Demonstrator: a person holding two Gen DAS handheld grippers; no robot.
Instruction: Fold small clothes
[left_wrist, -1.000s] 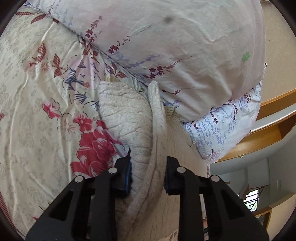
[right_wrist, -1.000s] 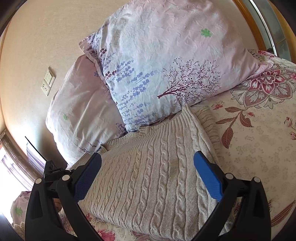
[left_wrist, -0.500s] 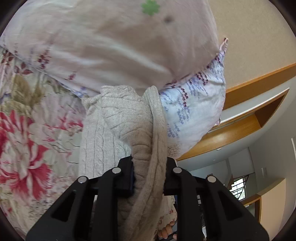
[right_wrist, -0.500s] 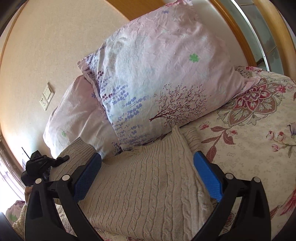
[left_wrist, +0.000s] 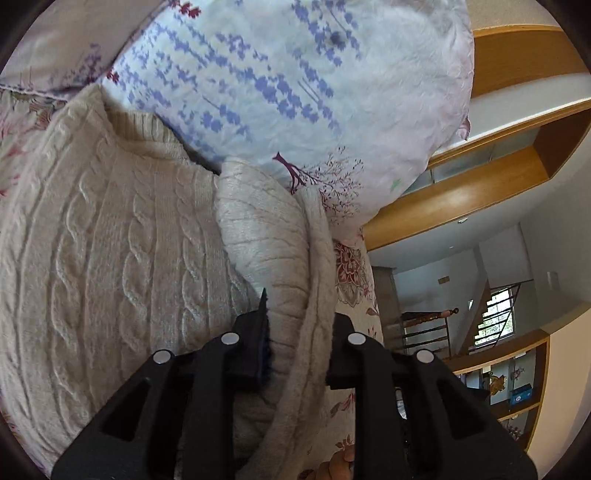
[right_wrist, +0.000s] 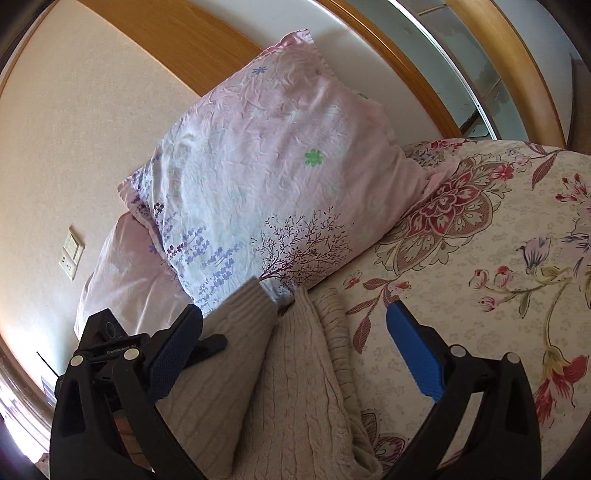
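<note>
Both tongs are matte black plastic frames with triangular cut-outs and round silver screw heads, the left tongs (left_wrist: 299, 332) carrying dark blue pads, the right tongs (right_wrist: 295, 350) bright blue ribbed pads (right_wrist: 415, 354), with bare skin (left_wrist: 338, 467) below the left frame.

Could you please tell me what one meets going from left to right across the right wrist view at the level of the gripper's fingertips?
Left gripper → raised sweater sleeve → sweater body → right gripper's blue pad → floral bedspread.

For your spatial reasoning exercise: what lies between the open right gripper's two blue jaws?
In the right wrist view, the cream cable-knit sweater fills most of that gap, with its lifted sleeve on the left and a strip of floral bedsheet on the right.
</note>
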